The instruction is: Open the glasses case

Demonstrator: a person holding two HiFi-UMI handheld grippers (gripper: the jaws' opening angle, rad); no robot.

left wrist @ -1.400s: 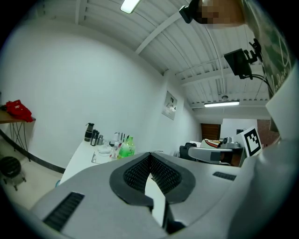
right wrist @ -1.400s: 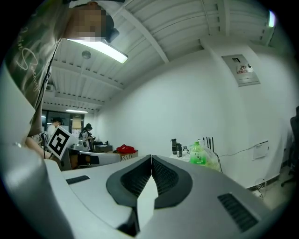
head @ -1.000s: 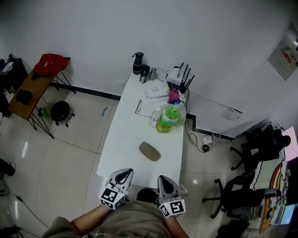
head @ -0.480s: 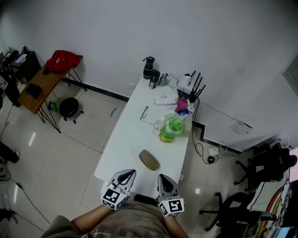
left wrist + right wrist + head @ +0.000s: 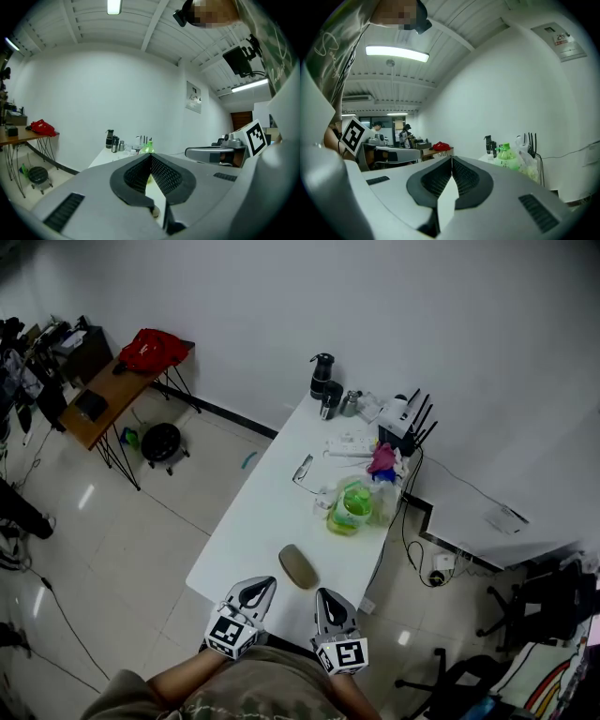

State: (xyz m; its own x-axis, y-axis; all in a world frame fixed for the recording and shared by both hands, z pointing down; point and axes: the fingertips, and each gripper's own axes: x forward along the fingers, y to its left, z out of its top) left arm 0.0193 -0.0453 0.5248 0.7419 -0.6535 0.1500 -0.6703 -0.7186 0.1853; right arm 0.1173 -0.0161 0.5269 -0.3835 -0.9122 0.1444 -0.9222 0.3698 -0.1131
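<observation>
The case (image 5: 298, 566), one only, lies shut on the near end of the white table (image 5: 267, 512). It is a flat olive oval, ahead of our two grippers and touching neither.

From the left we see one wooden side table (image 5: 108, 399) by the wall. One red bag (image 5: 155, 350) lies on it, and one black round thing (image 5: 161, 440) sits on the floor beside its legs.

Next comes our left gripper (image 5: 259, 584), at the table's near edge. Its jaws are pressed together with nothing between them; in its own view the two ribbed pads meet at the tip. The case lies just beyond it, a little to the right. Our right gripper (image 5: 323, 595) is beside the left one, near but apart, and its jaws are likewise closed on nothing. Each gripper carries one marker cube.

Farther up the table, toward its right edge, stands one green bottle (image 5: 351, 506) with one clear bag (image 5: 382, 504) just beside it.

At the far end we count three small vessels: a black flask (image 5: 322, 374), a dark cup (image 5: 330, 401) and a pale can (image 5: 349, 404). Right of them is one router (image 5: 405, 418), antennas up, with one pink thing (image 5: 382, 460) in front of it.

On the floor at the far right are a black chair (image 5: 548, 601) and a second chair (image 5: 448, 679).
</observation>
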